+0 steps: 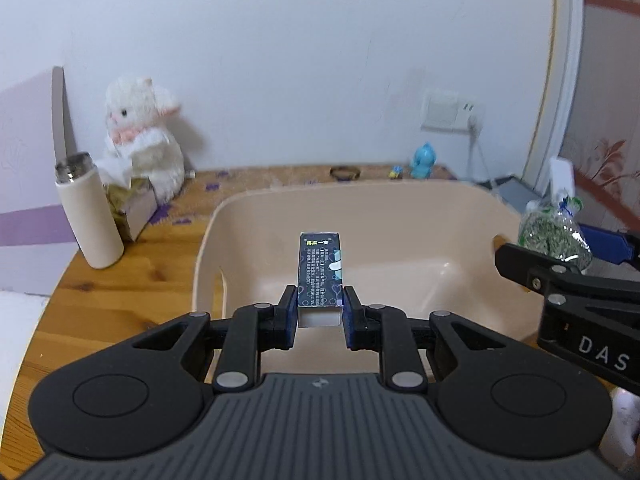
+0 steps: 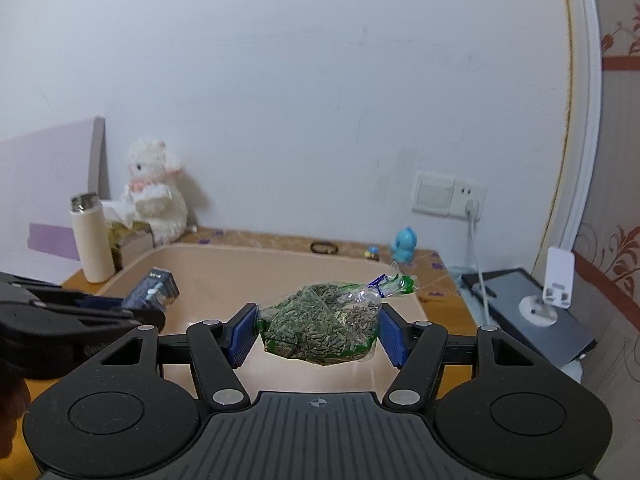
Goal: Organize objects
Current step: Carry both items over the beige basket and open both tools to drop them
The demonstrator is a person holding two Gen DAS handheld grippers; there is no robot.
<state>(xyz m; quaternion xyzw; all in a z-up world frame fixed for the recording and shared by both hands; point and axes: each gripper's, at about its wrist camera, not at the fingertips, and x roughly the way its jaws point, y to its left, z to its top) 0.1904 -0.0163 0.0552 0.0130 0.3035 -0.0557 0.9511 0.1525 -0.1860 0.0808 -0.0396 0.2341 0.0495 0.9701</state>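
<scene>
1. The left gripper (image 1: 320, 312) is clamping a small dark box (image 1: 319, 270) printed with text, holding it level above the inside of the beige plastic tub (image 1: 400, 196).
2. The right gripper (image 2: 318, 330) is pinching a clear bag of green dried seeds (image 2: 320, 324) between its blue pads (image 2: 243, 334), also over the tub's right side.
3. The tub is sitting on a wooden tabletop (image 1: 120, 280) partly covered with a patterned mat.
4. A cream flask (image 1: 90, 216) with a steel top is standing at the left, beside a tissue box (image 1: 134, 210) and a white plush toy (image 1: 142, 136).
5. A blue figurine (image 1: 424, 162) and a dark ring (image 1: 344, 172) are lying near the white wall, under a switch and socket plate (image 2: 448, 196).
6. A dark tablet-like slab (image 2: 532, 312) is resting to the right, off the table.
</scene>
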